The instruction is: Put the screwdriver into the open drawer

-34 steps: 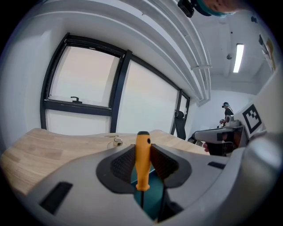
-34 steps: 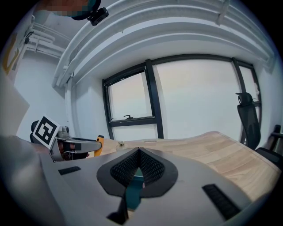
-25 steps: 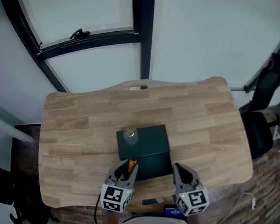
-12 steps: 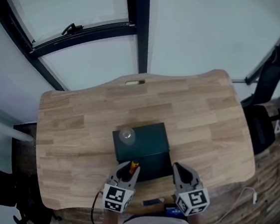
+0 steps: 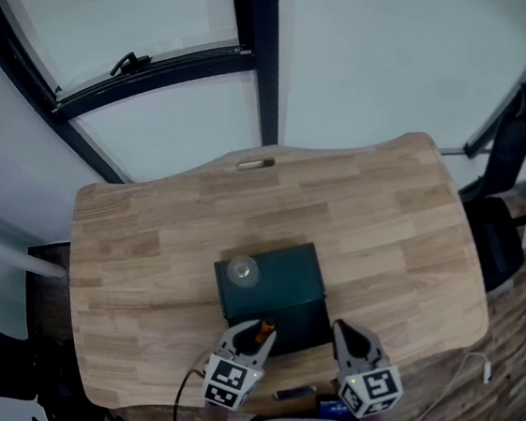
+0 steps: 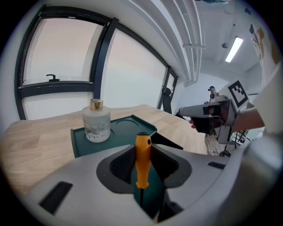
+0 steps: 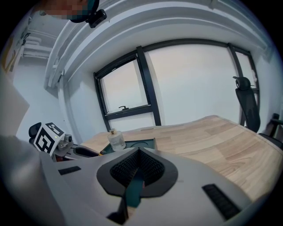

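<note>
From the head camera, looking down on a pale wooden table [image 5: 156, 264] before a black-framed window [image 5: 259, 54]: a dark green box [image 5: 285, 278] near the front edge, a small glass bottle [image 5: 242, 270] standing on the left of its top, its drawer [image 5: 300, 328] pulled out toward the person. At the drawer's near left corner, the left gripper [image 5: 252, 334] clamped on the screwdriver [image 5: 264, 328], only the orange handle showing past the jaws. Just beside the drawer's right front corner, the right gripper [image 5: 341, 330], drawn closed. From the left gripper view: orange handle upright between the two ribbed pads, pinched from both sides, dark shaft running down from it toward the camera, green of the drawer showing beneath. Beyond the jaws, the gold-capped bottle on the box top, a round recess moulded beside it. Off to the right, the other gripper with its marker cube [image 6: 239, 92], a hand [image 6: 250, 121] behind it. From the right gripper view: pads brought together at their tips with nothing gripped, a sliver of green visible through the slit behind them. Farther off, bottle and box top at left centre, the left gripper at the left edge, tabletop stretching away to the right, a black chair [image 7: 247, 106] beyond the table's far corner.
</note>
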`<state>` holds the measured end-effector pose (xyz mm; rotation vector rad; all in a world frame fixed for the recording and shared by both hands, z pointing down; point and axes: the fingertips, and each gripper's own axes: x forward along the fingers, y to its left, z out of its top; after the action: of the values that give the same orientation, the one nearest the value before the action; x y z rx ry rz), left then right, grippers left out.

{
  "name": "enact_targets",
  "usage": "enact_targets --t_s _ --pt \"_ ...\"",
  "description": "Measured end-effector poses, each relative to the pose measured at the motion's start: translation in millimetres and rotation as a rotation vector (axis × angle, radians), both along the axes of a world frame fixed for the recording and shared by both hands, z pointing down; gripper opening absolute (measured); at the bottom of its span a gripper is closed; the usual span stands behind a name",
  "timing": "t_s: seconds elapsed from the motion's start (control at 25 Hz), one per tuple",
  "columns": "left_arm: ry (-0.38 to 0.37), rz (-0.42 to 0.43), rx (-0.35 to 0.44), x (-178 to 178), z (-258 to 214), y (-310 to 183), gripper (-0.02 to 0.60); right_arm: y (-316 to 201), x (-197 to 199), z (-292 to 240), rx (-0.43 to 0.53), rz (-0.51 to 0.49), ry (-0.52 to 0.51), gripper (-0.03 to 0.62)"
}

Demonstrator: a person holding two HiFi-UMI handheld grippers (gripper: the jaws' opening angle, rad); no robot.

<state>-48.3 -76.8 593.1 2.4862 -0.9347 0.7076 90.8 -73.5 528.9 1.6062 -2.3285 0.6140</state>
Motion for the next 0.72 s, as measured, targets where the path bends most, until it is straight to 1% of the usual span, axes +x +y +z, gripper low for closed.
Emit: enact_targets --t_s 0.24,0.44,0.72 --pt "-0.044 0.078 -0.022 6 9 1 0.112 -6 -4 5 -0.014 -0.008 0.003 -0.003" --pt "-0.048 0.115 -0.055 8 15 4 0.112 -8 -9 6 -0.02 -0.018 0.005 -0.003" --pt "-0.065 0.183 -0.096 17 27 5 0.112 -11 -7 13 -0.032 -0.013 0.012 -0.003"
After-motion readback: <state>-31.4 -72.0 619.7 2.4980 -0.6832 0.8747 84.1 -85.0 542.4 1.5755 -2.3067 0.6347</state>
